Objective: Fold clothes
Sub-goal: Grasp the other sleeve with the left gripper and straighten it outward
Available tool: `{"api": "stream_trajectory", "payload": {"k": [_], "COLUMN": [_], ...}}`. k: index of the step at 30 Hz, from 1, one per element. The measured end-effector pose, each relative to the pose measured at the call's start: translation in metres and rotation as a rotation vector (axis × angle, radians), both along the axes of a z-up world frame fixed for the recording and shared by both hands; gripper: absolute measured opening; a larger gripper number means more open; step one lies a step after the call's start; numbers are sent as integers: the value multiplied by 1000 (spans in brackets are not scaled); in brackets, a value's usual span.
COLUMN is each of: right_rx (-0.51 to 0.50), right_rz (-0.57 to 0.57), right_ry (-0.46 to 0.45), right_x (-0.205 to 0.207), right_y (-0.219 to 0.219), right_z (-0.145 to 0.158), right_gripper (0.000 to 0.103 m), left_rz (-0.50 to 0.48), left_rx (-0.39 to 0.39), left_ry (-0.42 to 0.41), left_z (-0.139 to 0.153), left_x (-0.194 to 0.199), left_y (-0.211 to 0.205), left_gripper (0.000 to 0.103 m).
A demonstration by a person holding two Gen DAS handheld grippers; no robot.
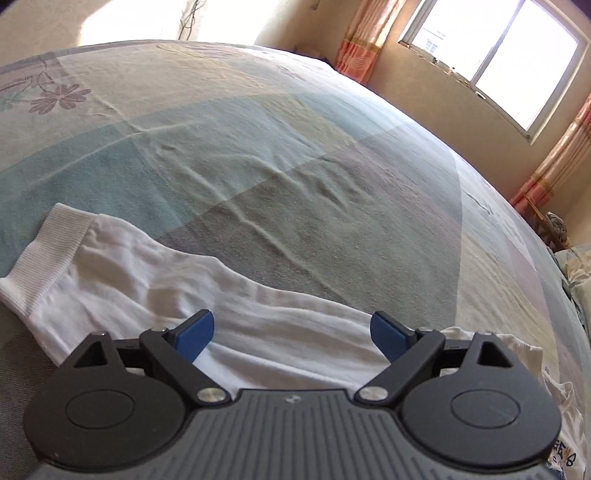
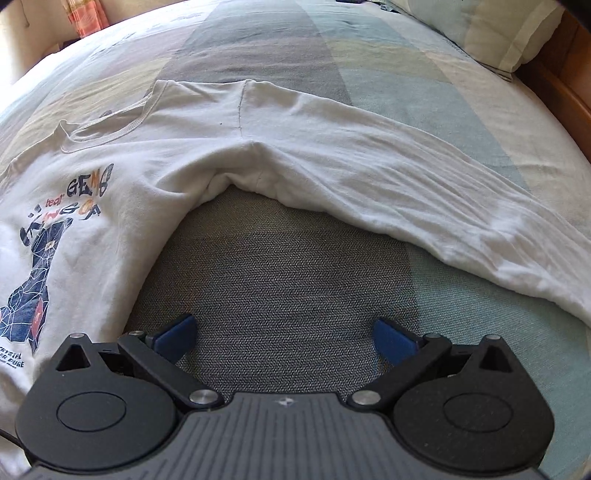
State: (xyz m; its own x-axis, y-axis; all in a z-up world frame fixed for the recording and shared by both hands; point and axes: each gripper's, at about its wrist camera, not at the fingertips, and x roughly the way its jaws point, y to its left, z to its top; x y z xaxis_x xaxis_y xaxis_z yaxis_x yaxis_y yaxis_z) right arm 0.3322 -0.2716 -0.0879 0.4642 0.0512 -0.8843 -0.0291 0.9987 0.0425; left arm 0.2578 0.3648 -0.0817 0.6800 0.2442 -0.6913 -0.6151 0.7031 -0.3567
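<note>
We're at the sleeve-fold step: white sweatshirt (image 2: 155, 155) flat on the bed (image 2: 280, 280), left gripper (image 1: 291, 332) wide open over its sleeve (image 1: 122, 269), right gripper (image 2: 284, 338) open, empty; next, pinch the cuff (image 1: 44, 251).

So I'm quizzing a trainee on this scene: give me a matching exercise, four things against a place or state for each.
Things:
1. left gripper
2. right gripper
3. ribbed cuff
4. pillow

Places or states:
A. at the bed's far corner
B. open over a white sleeve
C. at the sleeve's end
D. open over bare bedspread

Pairs: 1-B, 2-D, 3-C, 4-A
</note>
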Motion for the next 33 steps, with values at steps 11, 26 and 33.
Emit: {"api": "stream_trajectory", "payload": {"k": [11,26,33], "right_rx": [-5,-6,-6], "right_rz": [7,13,-21], "right_ry": [-43,-47,-17], "right_x": [-3,-2,4], "right_y": [1,1,2], "right_z": [-1,-3,-3], "right_gripper": [103,103,103], "left_rz": [178,-5,108], "left_rx": [-58,94,126], "left_ry": [-71,90,101], "left_z": [-6,5,7], "left_x": [-56,-14,-11], "left_y": [58,39,52], "left_gripper": [89,87,85]}}
